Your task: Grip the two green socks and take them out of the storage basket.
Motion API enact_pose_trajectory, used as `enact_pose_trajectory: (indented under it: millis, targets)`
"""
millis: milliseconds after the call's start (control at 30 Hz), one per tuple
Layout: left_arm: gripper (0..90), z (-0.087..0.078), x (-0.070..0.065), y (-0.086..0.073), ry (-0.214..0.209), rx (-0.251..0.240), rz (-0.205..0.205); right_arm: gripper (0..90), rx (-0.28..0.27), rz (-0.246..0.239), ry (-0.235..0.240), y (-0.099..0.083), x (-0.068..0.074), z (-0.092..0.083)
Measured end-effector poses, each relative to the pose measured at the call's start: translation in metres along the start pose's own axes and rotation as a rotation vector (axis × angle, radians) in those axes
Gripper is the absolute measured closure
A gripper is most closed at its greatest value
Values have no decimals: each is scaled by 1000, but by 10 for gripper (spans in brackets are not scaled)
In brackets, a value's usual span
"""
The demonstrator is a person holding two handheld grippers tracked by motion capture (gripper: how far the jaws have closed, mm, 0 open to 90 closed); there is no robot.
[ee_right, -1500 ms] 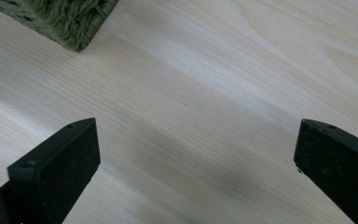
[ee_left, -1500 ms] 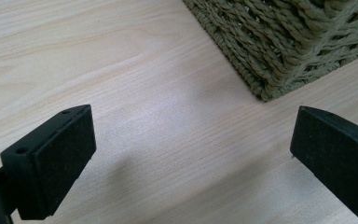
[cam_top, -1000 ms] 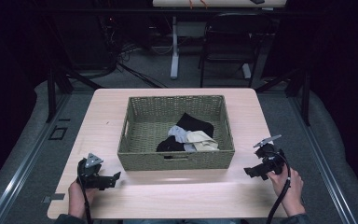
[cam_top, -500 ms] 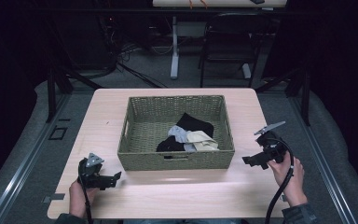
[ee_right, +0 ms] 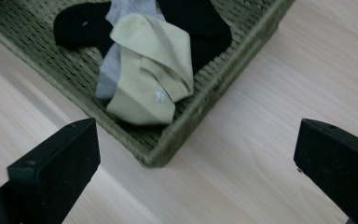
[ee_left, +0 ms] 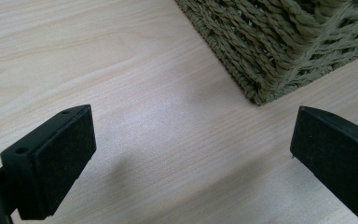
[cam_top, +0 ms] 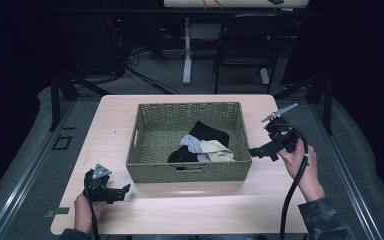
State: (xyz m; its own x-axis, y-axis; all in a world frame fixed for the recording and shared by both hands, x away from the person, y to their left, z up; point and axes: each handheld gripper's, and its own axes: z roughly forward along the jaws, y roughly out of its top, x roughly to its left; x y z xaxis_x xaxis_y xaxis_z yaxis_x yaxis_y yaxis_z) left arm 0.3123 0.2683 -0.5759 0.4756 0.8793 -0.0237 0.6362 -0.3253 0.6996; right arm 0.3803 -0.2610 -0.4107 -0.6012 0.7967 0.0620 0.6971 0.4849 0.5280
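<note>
The right gripper (cam_top: 258, 150) is held up off the table (cam_top: 200, 215) just beside the right-hand wall of the woven basket (cam_top: 190, 172), its jaws spread wide apart with nothing between them. They point inward at the basket's near right corner. Looking along those jaws in the right gripper view, the basket corner (ee_right: 161, 156) sits straight ahead and a little below, between the two black pads, and just past the rim lies a small heap of socks. The cream sock (ee_right: 151, 70) is the nearest piece to the gripper, folded over on itself and lying against the basket's inner wall. A grey sock (ee_right: 114, 60) is tucked under it on the far side, and black socks (ee_right: 193, 23) spread out beyond both, farther from the jaws. From above, the same heap sits in the near right part of the basket, the cream sock (cam_top: 215, 149) closest to the right gripper, the grey sock (cam_top: 192, 144) just past it and the black ones (cam_top: 207, 132) behind. The person's right hand (cam_top: 297, 157) grips the tool from behind, and its cable hangs down along the forearm toward the table edge.

The left gripper (cam_top: 121, 191) rests low at the near left corner of the table, well apart from the socks, held in the person's left hand (cam_top: 82, 210). Its jaws are also wide apart and empty. In the left gripper view the basket's near left corner (ee_left: 261, 93) lies just ahead of the jaws and to their right, with bare wood between the pads.
</note>
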Motion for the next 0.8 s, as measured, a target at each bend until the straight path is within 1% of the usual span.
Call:
enact_pose_trajectory:
  millis: [33,67,100,267,333,367,467,500,533,600,633,667,700,733,767,800]
  targets:
    - [2,0,0,0,0,-1,-1,0,0,0,0,0,0,0]
    - [3,0,0,0,-1,0,-2,0,1,-15,1,11,3,-1]
    - [3,0,0,0,-1,0,-2,0,1,-15,1,11,3,-1]
    - [3,0,1,0,-4,4,3,0,12,-55,19,42,13,1]
    - [2,0,1,0,-5,4,0,0,29,-74,22,53,16,3]
    - [2,0,0,0,-5,4,0,0,22,-72,28,57,18,6]
    - [3,0,1,0,-6,6,5,0,50,-93,29,72,24,15]
    - [3,0,1,0,-7,6,6,0,79,-98,34,81,26,24]
    - [3,0,1,0,-7,4,7,0,79,-98,34,81,26,24]
    - [2,-1,1,0,-7,2,5,0,103,-96,43,88,28,34]
    - [3,-1,1,0,-7,1,4,0,111,-87,41,93,30,44]
    - [3,-1,2,0,-8,1,5,0,129,-92,43,95,29,48]
    - [3,-1,2,0,-8,1,5,0,129,-92,43,95,29,48]
    - [3,-1,2,-1,-9,0,3,0,135,-85,41,97,30,53]
    - [2,-1,2,-1,-11,-1,1,0,161,-89,37,100,30,64]
    - [2,-1,2,-1,-11,-1,1,0,161,-89,37,100,30,64]
